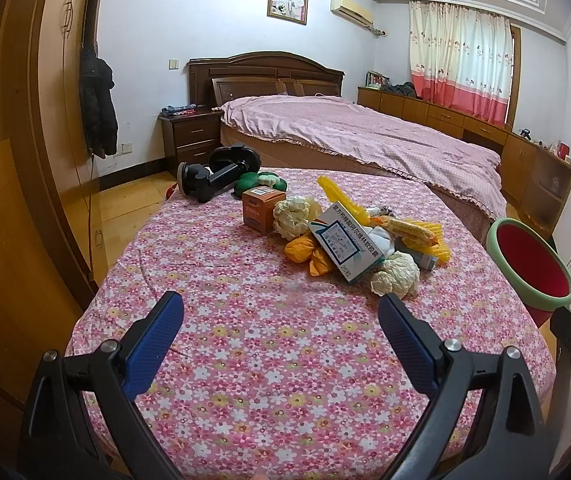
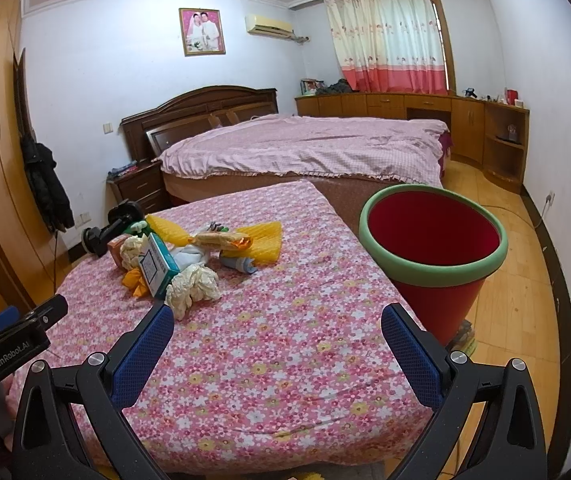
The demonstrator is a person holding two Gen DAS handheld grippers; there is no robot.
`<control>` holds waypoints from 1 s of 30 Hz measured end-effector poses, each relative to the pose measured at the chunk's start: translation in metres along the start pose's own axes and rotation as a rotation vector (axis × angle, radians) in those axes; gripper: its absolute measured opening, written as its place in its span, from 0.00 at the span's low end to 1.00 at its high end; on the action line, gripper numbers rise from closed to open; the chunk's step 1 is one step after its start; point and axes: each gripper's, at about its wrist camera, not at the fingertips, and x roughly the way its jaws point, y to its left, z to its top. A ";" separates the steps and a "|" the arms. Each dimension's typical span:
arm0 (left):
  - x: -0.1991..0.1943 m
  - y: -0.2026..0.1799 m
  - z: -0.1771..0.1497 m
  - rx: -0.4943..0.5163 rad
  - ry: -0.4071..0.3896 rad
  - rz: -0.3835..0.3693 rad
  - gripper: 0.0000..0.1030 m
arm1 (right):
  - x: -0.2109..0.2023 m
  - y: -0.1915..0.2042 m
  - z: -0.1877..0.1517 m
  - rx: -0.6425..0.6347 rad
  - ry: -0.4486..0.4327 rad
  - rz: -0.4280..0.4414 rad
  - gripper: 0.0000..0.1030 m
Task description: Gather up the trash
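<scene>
Right wrist — red bin (image 2: pixel 433 240) beside floral table (image 2: pixel 285 340), trash pile (image 2: pixel 189 256) beyond.

The left gripper (image 1: pixel 281 312) and right gripper (image 2: pixel 277 324) looked alike: black plastic arms with triangular cut-outs, silver round screw heads, and blue dimpled pads (image 2: pixel 141 356) inside each finger (one black body bore white "GenRobot.AI" lettering).

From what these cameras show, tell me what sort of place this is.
Most likely a home bedroom: a made bed with a wooden headboard, a nightstand beside it, and a framed wedding portrait on the wall.
</scene>
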 end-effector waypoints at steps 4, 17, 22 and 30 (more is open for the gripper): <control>0.000 0.001 0.001 -0.003 -0.001 0.001 0.94 | 0.001 -0.001 0.000 0.003 0.003 -0.006 1.00; 0.000 0.001 0.001 -0.004 -0.001 0.001 0.94 | 0.002 0.000 0.000 0.011 0.002 -0.005 1.00; 0.000 0.001 0.001 -0.004 0.000 0.001 0.94 | 0.001 0.000 0.000 0.011 0.003 -0.005 1.00; 0.000 0.001 0.001 -0.006 0.001 0.001 0.94 | 0.001 0.000 0.000 0.009 0.002 -0.004 1.00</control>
